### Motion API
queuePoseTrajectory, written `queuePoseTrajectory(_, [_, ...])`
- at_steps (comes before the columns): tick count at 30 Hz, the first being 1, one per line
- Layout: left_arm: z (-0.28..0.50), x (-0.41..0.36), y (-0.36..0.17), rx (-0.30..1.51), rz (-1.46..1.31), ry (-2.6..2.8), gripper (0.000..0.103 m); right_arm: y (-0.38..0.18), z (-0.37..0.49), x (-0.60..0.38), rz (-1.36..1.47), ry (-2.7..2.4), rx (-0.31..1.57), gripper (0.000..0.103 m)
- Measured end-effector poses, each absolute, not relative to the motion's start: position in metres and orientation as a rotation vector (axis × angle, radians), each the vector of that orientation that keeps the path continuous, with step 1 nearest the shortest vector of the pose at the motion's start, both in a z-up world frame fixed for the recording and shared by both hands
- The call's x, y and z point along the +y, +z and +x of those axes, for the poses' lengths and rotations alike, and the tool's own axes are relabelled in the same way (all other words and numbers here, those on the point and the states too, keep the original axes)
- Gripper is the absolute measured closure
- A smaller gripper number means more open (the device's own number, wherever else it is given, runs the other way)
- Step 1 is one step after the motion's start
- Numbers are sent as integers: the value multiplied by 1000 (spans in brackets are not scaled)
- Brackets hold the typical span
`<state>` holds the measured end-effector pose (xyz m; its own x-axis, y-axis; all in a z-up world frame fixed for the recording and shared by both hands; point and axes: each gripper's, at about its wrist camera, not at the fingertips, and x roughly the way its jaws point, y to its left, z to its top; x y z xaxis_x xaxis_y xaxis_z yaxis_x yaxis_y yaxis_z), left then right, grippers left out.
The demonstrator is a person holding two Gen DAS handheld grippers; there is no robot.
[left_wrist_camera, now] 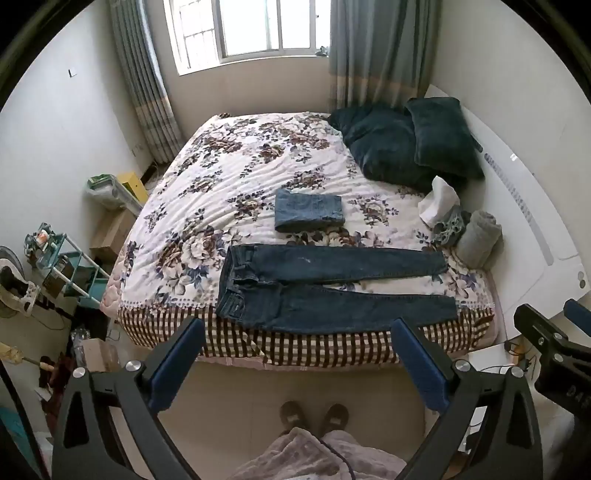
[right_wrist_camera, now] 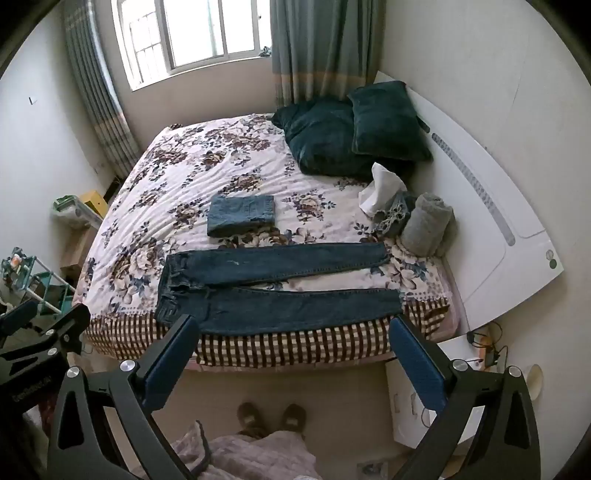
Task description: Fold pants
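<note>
Above bed (left_wrist_camera: pixel 258 177), both grippers wide, tilted down.

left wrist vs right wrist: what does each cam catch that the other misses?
Left wrist only: the right gripper at its right edge, and more of the cluttered floor beside the blue shelf.

Right wrist only: the left gripper at its left edge, the white cabinet by the bed and the full headboard.

Both: bed, dark jeans laid flat near its edge, folded light jeans, two dark pillows, grey roll, window, the person's slippers. Each cam's own jaws stand wide open and empty.
</note>
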<state>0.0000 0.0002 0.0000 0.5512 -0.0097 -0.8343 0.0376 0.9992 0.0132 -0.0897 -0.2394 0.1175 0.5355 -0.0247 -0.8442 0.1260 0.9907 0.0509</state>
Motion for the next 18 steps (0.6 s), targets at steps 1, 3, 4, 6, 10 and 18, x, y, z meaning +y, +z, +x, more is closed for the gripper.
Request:
queuePoseTrajectory(1, [0, 0, 0, 985, 32, -27, 0, 118, -90, -239, 93, -98, 1009, 0])
queuePoseTrajectory(3, [0, 0, 0, 982, 29, -29, 0, 119, -90, -237, 87, -100, 1005, 0])
queuePoseTrajectory(4, [0, 0, 0, 982, 30, -28, 0, 120, -90, -240, 112, -87, 1005, 0])
queuePoseTrajectory(6, [1, 0, 0, 980, 31, -29, 0, 120, -90, -239, 110, -85, 1004, 0])
queuePoseTrajectory(10, [2, 1, 0, 978, 30, -28, 0, 125, -92, -242, 115, -81, 1000, 0])
queuePoseTrajectory(18, [-1, 0, 0, 963, 32, -25, 0, 129, -91, -240, 110, -79, 996, 0])
